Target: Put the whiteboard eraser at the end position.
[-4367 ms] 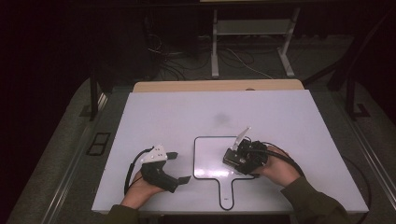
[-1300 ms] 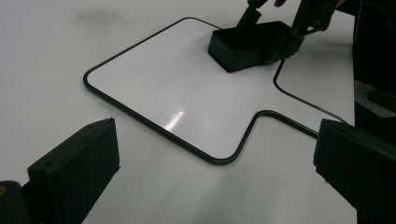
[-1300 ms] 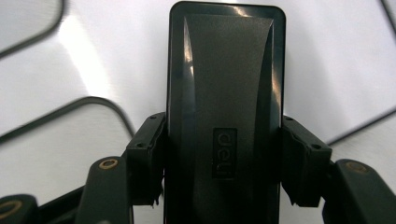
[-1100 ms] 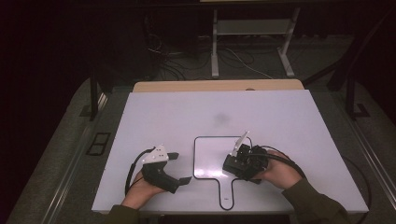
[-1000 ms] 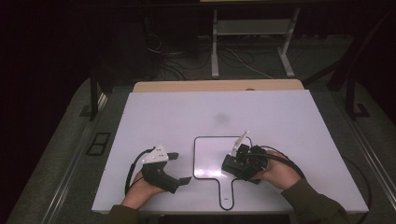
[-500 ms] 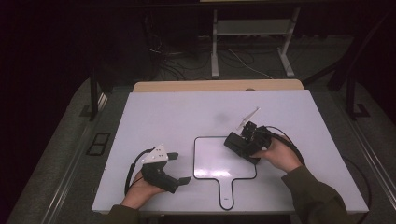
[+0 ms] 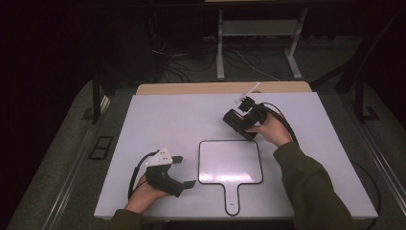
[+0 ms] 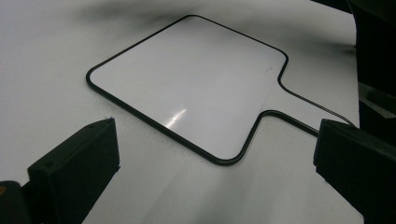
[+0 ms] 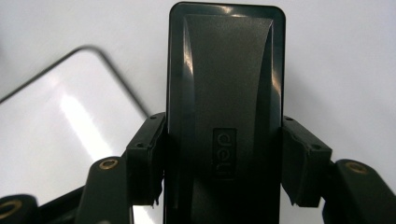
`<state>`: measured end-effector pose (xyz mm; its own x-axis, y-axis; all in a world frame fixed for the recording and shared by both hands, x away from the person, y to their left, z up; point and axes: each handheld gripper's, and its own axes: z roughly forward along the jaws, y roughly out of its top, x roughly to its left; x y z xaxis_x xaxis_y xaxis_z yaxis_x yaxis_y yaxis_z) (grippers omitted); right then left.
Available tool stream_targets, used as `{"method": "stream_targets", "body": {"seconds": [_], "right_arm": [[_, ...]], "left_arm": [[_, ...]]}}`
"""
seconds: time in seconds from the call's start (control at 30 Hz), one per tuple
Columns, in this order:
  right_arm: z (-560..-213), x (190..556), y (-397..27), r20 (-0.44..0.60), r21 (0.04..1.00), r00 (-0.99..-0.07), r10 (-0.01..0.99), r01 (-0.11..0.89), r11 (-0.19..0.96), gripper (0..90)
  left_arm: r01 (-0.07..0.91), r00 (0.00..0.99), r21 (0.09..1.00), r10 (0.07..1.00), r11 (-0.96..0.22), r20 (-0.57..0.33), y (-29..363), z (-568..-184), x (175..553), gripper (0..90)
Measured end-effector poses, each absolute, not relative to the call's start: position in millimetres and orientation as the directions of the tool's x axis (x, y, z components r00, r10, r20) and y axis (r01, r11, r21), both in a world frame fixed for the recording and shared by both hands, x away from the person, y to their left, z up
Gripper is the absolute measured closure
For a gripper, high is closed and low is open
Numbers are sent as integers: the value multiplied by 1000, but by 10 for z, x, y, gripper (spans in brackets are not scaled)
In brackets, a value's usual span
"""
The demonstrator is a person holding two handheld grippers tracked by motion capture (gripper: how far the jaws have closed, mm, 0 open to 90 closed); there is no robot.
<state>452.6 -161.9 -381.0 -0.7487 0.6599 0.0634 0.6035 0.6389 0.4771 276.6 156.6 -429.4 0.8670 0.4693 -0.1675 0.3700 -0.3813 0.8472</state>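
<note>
A small white board [image 7: 230,160] with a black rim and a short handle lies flat on the white table [image 7: 158,120], near the front edge. My right gripper [image 7: 239,123] hovers beyond the board's far right corner, shut on a black eraser [image 7: 237,120]. In the right gripper view the eraser [image 9: 226,84] stands lengthwise between the pads [image 9: 149,154], and the board's corner [image 9: 56,116] lies below it at the left. My left gripper [image 7: 183,171] rests at the front left, open and holding nothing. Its view looks across the board [image 8: 187,88] between wide jaws.
A wooden strip [image 7: 191,88] runs along the table's far edge. Behind it, a metal stand [image 7: 258,28] and loose cables [image 7: 239,60] sit on the dark floor. Black cables trail from both grippers across the table.
My right gripper has lifted off the board and moved away toward the far right of the table, carrying the eraser. The left gripper has stayed where it was.
</note>
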Motion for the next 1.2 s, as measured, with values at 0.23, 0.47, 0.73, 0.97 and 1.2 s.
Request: {"method": "stream_targets", "body": {"seconds": [0.23,0.47,0.73,0.97,1.2], "right_arm": [[-3886,4895,-1439,63,463,-725,685,630,624,385],[-4029,5108,-1280,41,437,-734,678,624,648,383],[-4191,5183,-1219,43,430,-729,683,631,646,384],[-4101,5073,-1275,56,486,-721,691,624,612,338],[-3890,4880,-1553,64,594,-711,701,592,546,249]], "left_arm": [[368,867,849,469,-379,-167,1570,-4292,2758,0],[365,870,852,464,-376,-168,1589,-4289,2743,0],[361,874,851,457,-380,-167,1585,-4295,2748,0],[362,876,849,451,-385,-169,1572,-4314,2766,0],[357,874,853,458,-381,-162,1584,-4324,2800,0]]}}
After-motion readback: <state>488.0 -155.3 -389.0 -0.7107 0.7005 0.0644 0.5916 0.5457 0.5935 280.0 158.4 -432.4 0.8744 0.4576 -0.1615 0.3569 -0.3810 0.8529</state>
